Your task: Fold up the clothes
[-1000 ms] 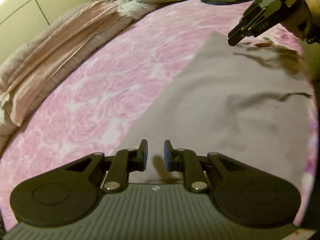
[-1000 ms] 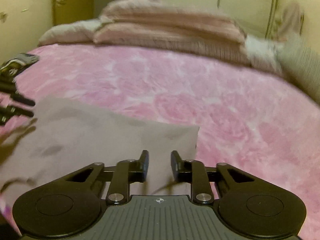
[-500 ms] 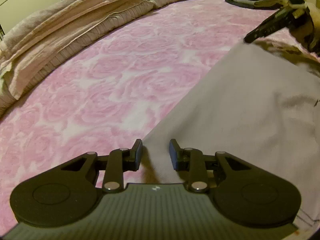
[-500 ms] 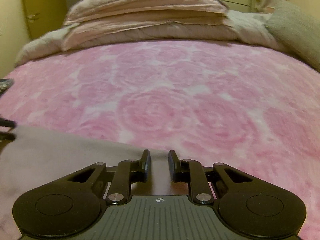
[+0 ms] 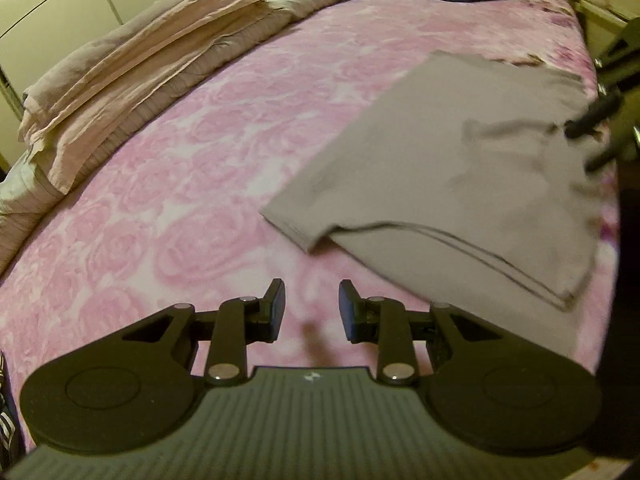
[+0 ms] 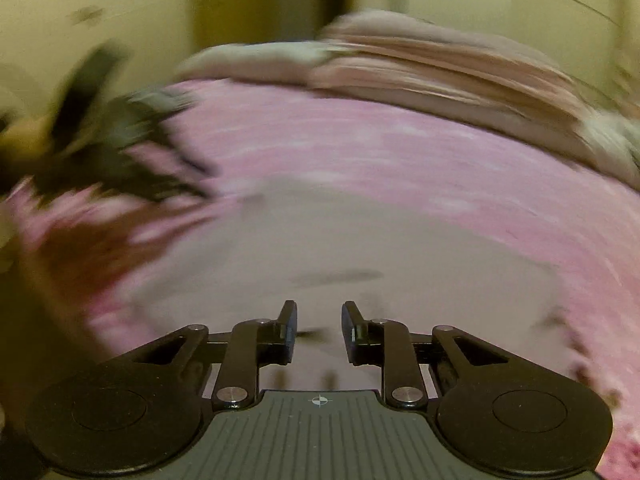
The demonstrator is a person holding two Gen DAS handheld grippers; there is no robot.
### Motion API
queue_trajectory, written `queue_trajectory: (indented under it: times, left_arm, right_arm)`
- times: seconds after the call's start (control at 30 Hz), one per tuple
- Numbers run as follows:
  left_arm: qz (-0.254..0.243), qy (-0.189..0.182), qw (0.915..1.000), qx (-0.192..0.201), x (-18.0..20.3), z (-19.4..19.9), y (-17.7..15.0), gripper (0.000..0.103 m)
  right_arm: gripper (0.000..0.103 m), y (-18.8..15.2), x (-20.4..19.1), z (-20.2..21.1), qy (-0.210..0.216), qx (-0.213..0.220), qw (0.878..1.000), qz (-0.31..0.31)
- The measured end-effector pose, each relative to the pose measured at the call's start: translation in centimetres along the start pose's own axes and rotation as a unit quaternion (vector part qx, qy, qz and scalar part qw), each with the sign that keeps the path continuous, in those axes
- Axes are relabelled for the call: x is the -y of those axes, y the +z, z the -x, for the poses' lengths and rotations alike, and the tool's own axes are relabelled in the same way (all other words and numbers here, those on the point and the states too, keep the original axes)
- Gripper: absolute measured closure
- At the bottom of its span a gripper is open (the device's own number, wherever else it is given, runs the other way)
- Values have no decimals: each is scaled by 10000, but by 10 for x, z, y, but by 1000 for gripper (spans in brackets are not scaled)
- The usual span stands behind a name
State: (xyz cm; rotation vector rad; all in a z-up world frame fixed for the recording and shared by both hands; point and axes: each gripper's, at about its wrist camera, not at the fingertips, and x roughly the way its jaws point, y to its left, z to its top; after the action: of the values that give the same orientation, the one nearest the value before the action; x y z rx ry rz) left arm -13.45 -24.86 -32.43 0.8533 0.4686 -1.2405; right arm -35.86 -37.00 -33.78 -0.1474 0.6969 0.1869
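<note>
grey cotton, a folded t-shirt (image 5: 452, 168), lies flat on the bed's pink rose-patterned fleece blanket (image 5: 192, 168), its hemmed edges doubled along the near side. the left gripper (image 5: 311, 306) hovers over bare blanket just beside the shirt's near corner, jaws parted with nothing between them. the right gripper (image 6: 319, 322) hangs above the grey cloth, jaws apart and empty; its view is badly smeared by motion. it also shows blurred at the right edge of the left view. a stack of folded pink and mauve quilts (image 5: 132, 68) lies along the far side of the bed.
</note>
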Motion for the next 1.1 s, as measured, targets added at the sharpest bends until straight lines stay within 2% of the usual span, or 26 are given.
queue_trajectory:
  times: [0.17, 0.43, 0.57, 0.67, 0.77, 0.9, 0.93, 0.97, 1.0, 1.1]
  left_arm:
    - [-199, -43, 9998, 36, 7, 16, -13, 77]
    - [-181, 8, 9998, 84, -3, 27, -28, 73]
    - [-74, 5, 9999, 74, -9, 27, -36, 73]
    - [-130, 22, 9999, 100, -11, 29, -39, 73]
    - [-247, 25, 9996, 153, -11, 29, -39, 72]
    - [-686, 23, 9974, 219, -6, 23, -36, 66]
    - [-882, 11, 9958, 230, -3, 20, -34, 64]
    - [-1113, -8, 9934, 263, 2, 19, -33, 62]
    - [-1381, 9, 9899, 307, 7, 17, -31, 59]
    - [-2199, 127, 9746, 401, 21, 5, -26, 58]
  right_arm:
    - [80, -5, -71, -23, -10, -211, 9925, 1207]
    - [74, 6, -107, -61, 73, -345, 9846, 1714]
    - [71, 1, -115, -82, -142, -369, 9789, 2003]
    - [70, -2, -109, -78, -304, -357, 9795, 1958]
    - [70, -6, -94, -73, -672, -468, 9778, 1930]
    - [71, -11, -95, -74, -903, -539, 9666, 2337]
    - [81, -10, -97, -74, -911, -538, 9649, 2405]
    - [103, -9, -97, -73, -922, -542, 9650, 2395]
    - [103, -7, -96, -71, -927, -511, 9665, 2339]
    - [103, 2, -89, -64, -883, -399, 9738, 2056]
